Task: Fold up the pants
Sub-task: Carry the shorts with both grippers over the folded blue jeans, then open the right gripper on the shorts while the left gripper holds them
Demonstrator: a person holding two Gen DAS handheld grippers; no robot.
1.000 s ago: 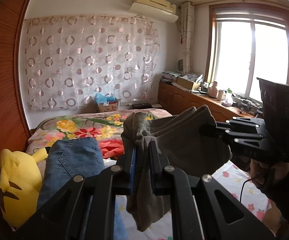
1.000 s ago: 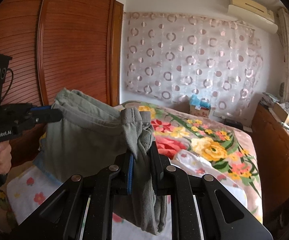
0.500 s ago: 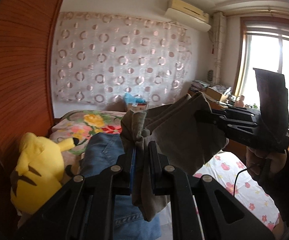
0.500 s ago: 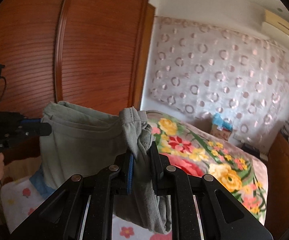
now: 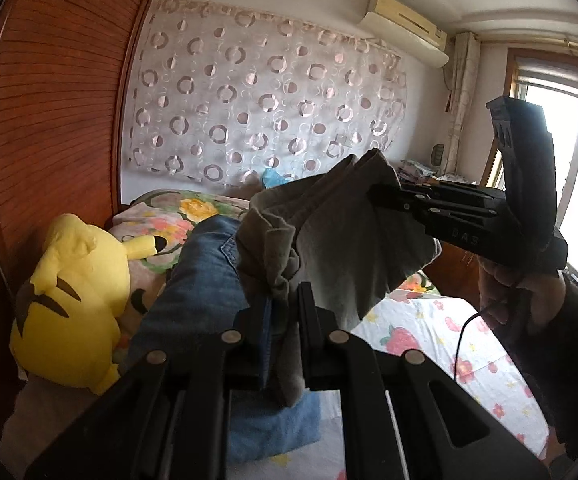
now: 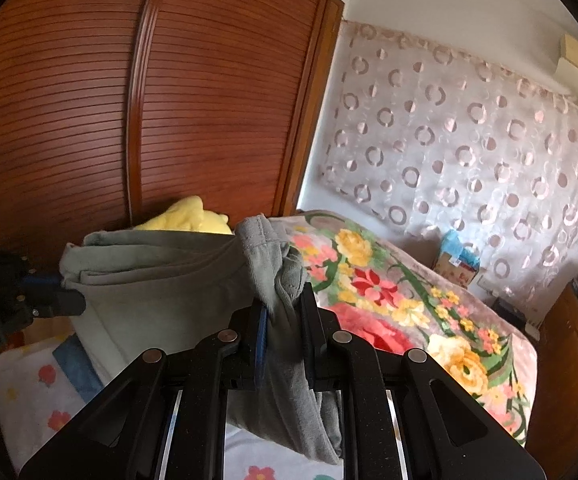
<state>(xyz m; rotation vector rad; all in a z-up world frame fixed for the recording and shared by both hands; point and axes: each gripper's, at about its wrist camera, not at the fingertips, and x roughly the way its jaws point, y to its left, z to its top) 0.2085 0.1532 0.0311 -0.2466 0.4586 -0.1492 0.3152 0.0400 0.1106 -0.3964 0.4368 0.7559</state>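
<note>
Grey pants [image 5: 329, 240] folded, hanging in air above bed [image 5: 429, 320], over jeans [image 5: 201, 280]. Left hand-held gripper [image 5: 283, 304] and right hand-held gripper [image 6: 283, 312] each pinching top corner, keeping fold taut, likely for stacking.

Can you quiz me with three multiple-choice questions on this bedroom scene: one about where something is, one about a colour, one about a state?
1. Where do the jeans lie?
A. On the bed beside the plush toy
B. On the windowsill
C. On the floor

2. What colour are the pants being held?
A. Red
B. Grey-green
C. White

3. How are the pants held?
A. Lying loose on the bed
B. By one tong only
C. Clamped in both tongs, off the bed

Answers:
1 A, the jeans lie on the bed right of the yellow toy.
2 B, the cloth is grey-green in both views.
3 C, left tongs and right tongs are each shut on cloth.
</note>
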